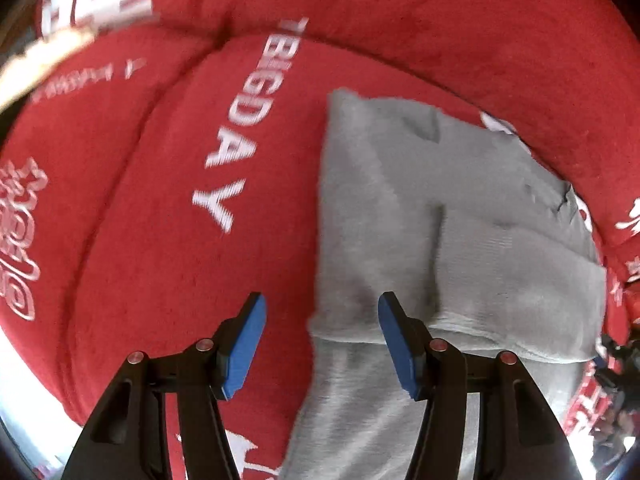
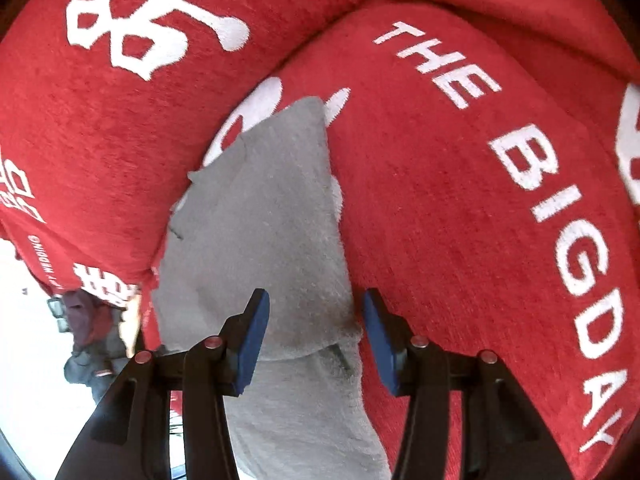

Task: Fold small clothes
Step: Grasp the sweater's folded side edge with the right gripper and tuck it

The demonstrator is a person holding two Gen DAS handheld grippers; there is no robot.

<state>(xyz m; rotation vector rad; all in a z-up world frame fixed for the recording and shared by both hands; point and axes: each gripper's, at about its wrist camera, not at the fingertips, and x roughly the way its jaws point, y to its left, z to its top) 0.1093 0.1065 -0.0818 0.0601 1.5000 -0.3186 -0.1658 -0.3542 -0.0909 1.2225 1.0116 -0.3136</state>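
one grey sock (image 1: 448,232) on red printed cushion (image 1: 160,208), cuff end cut off at 6 o'clock | left gripper (image 1: 320,312) fingers spread, released | right gripper (image 2: 316,308) spread over sock, gripping nothing

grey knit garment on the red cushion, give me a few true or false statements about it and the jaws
1. The grey knit garment lies on a red plush cushion with white lettering. True.
2. The left gripper has its jaws clamped on the garment. False: the jaws stand open, holding nothing.
3. The right gripper has its jaws open. True.
4. The cushion lettering is black. False: it is white.
5. Part of the garment is folded over itself. True.
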